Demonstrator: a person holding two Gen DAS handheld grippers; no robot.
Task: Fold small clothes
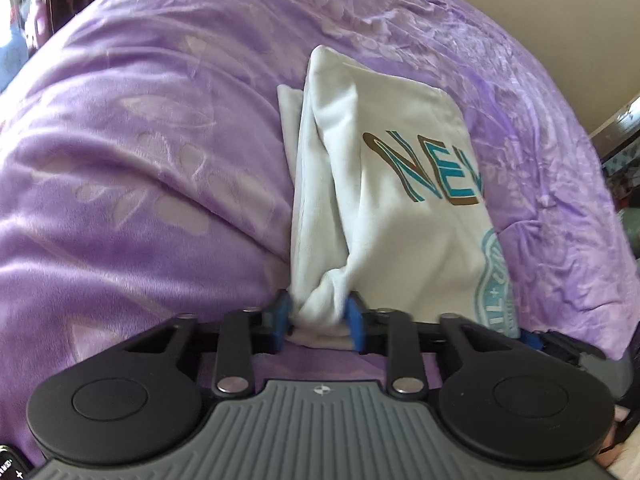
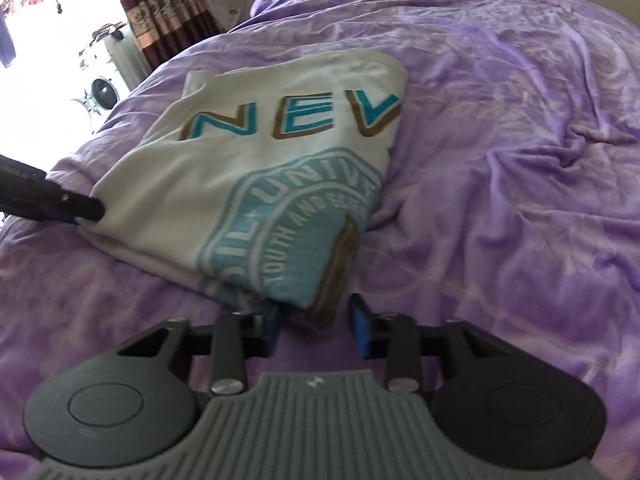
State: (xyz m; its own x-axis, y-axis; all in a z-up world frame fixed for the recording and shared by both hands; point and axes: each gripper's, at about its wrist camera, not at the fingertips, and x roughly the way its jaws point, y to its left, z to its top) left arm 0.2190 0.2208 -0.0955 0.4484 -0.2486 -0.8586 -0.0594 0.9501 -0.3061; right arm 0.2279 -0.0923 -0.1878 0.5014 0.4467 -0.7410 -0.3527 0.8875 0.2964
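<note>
A white T-shirt point(image 2: 256, 176) with teal and brown "NEV" lettering and a teal round emblem lies folded lengthwise on a purple blanket point(image 2: 500, 160). In the left wrist view the shirt point(image 1: 384, 208) stretches away from me, and my left gripper point(image 1: 319, 320) is shut on its bunched near edge. That gripper also shows in the right wrist view point(image 2: 86, 210) at the shirt's left corner. My right gripper point(image 2: 314, 322) has its blue pads apart around the shirt's near corner, which lies between them without being pinched.
The blanket covers a bed and is wrinkled to the right point(image 2: 540, 120). A patterned brown curtain point(image 2: 168, 4) and a bright window area with a washing machine point(image 2: 102, 88) stand beyond the bed's far left. A cream wall point(image 1: 580, 20) is at the back.
</note>
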